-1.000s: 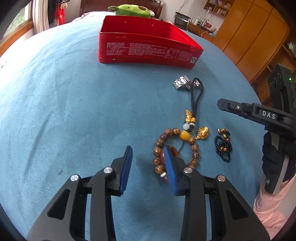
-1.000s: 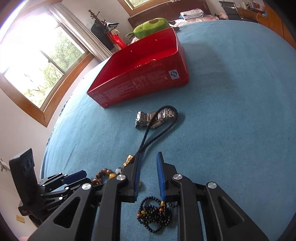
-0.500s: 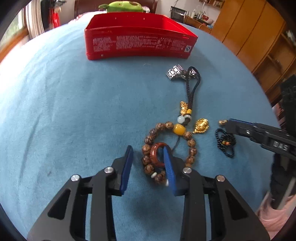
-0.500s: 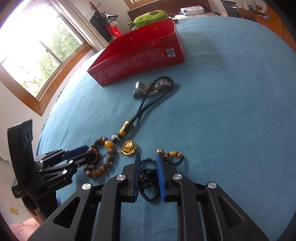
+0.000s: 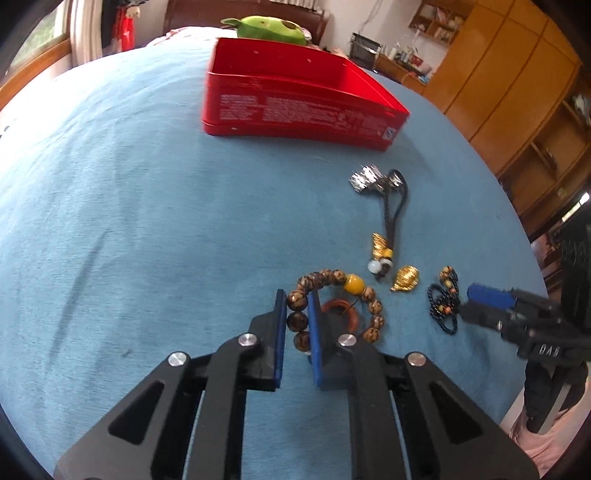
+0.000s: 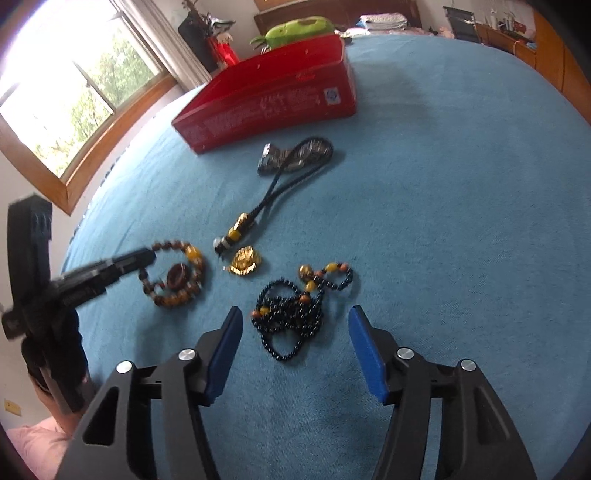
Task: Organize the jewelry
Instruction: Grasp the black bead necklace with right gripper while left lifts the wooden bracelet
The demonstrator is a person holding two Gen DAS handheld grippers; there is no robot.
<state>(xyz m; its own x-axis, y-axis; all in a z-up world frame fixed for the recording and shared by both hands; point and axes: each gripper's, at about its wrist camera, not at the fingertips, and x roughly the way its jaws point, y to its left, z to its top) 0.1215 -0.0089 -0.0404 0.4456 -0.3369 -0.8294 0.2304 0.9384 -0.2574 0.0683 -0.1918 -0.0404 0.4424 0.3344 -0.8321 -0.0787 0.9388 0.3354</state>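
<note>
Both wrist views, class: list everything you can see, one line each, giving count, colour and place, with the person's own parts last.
red box: one, red, far end of the blue cloth.
green plush toy: one, behind the box.
metal watch: one, silver, near the box.
cord pendant: one, black cord, gold charms, looped by the watch.
wooden bead bracelet: one, brown with a yellow bead; reddish ring inside it.
black bead string: one, nearest the right gripper.
left gripper: fingers closed on the bracelet's beads.
right gripper: fingers just opened, either side of the black string.
</note>
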